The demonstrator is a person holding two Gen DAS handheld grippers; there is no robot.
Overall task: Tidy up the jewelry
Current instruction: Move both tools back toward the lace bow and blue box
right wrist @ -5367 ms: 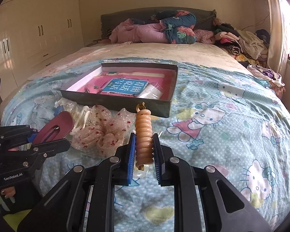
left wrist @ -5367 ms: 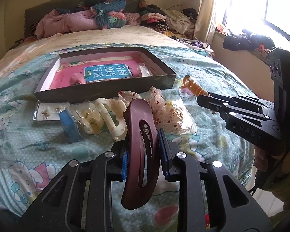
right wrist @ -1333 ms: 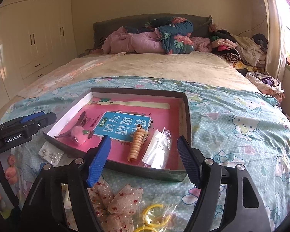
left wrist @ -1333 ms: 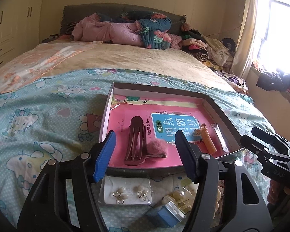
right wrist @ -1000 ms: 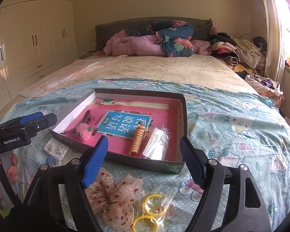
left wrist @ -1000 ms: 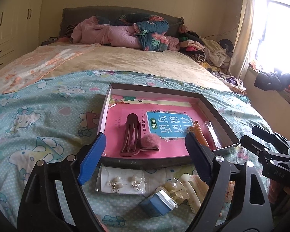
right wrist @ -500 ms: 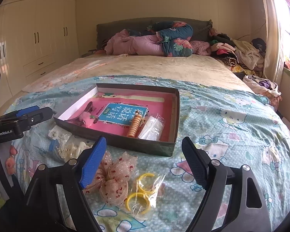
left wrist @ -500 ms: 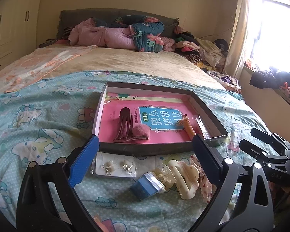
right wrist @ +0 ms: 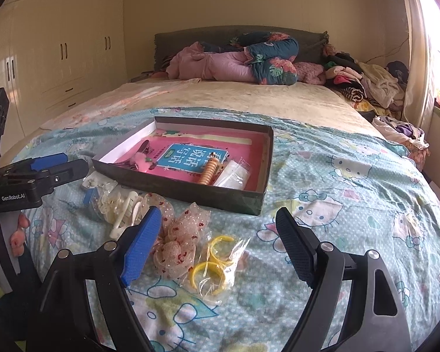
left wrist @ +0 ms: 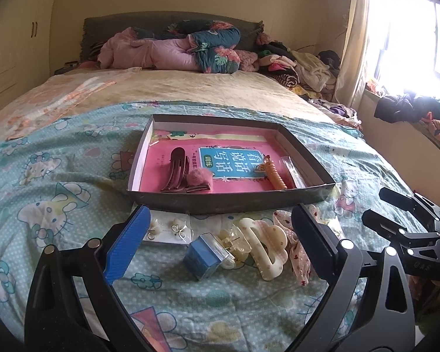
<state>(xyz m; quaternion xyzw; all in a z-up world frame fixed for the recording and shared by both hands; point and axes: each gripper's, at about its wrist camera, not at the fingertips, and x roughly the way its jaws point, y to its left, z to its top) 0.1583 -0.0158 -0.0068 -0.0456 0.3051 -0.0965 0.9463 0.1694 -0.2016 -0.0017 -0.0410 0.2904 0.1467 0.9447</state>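
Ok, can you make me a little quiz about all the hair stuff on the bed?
1. True or false: the orange spiral hair tie lies inside the shallow dark cardboard box.
2. Which lies outside the box? A) dark red hair clip B) cream plastic claw clip C) fluffy pink pompom clip
3. Fill in: both the left gripper and the right gripper are ____ and hold nothing.

Key: 1 true; 2 B; 3 open.
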